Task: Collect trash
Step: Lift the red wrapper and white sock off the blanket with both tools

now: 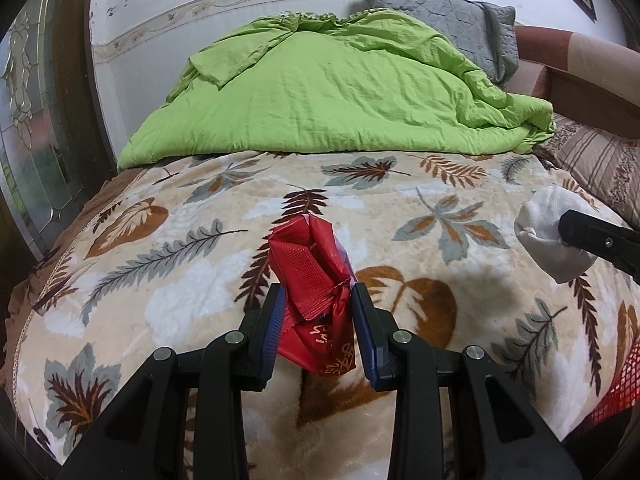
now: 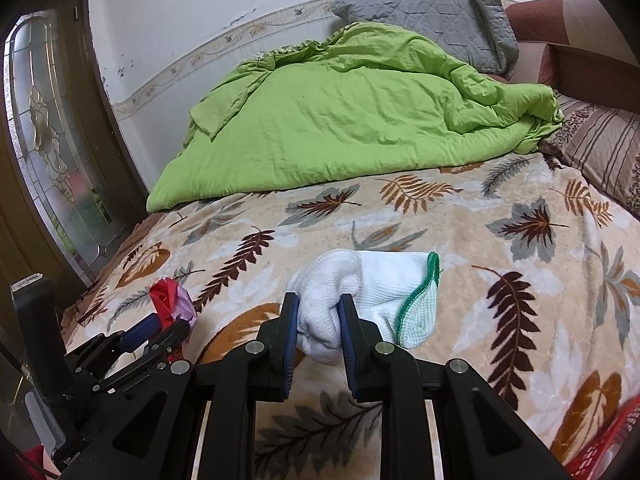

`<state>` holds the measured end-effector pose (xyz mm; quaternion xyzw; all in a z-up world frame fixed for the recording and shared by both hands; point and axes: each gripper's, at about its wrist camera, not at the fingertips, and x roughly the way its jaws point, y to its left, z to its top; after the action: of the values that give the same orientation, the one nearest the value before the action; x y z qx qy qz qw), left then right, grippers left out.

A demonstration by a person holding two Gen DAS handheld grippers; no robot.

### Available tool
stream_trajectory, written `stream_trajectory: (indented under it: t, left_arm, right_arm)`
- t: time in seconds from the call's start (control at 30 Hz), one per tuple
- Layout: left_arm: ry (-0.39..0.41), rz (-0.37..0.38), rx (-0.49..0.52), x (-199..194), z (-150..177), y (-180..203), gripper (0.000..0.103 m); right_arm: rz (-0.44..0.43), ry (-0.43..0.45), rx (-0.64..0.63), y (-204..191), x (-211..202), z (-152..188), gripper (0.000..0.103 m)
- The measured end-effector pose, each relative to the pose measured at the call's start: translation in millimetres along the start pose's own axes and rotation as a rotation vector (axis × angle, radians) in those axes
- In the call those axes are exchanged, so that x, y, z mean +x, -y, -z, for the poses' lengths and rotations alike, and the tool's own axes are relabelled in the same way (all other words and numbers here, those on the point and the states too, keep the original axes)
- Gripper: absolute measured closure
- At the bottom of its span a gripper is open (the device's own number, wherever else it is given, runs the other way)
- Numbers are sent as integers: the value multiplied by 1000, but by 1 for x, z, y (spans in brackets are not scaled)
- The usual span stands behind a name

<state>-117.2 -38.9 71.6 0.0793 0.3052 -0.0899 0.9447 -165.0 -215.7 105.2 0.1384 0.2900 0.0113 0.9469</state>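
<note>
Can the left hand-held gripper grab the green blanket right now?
Probably not yet. The left hand-held gripper is already clamped on the red wrapper, so its jaws are full, and the green blanket lies farther up the bed. Nothing blocks the path across the leaf-pattern blanket.

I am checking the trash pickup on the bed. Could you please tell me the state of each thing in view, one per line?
left gripper: jaws shut on the red wrapper
red wrapper: crumpled, held above the blanket
right gripper: jaws shut on the white glove
white glove: bunched up, green cuff hanging free
green duvet: rumpled, heaped at the far end of the bed
leaf-pattern blanket: spread flat over the bed
</note>
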Motion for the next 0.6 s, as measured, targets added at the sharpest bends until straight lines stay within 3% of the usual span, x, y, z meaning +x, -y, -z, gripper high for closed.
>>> stream_trajectory:
  t: [0.6]
  left_arm:
    - [30, 39, 47, -19, 5, 17, 70]
  right_arm:
    - [-21, 6, 13, 6, -18, 11, 81]
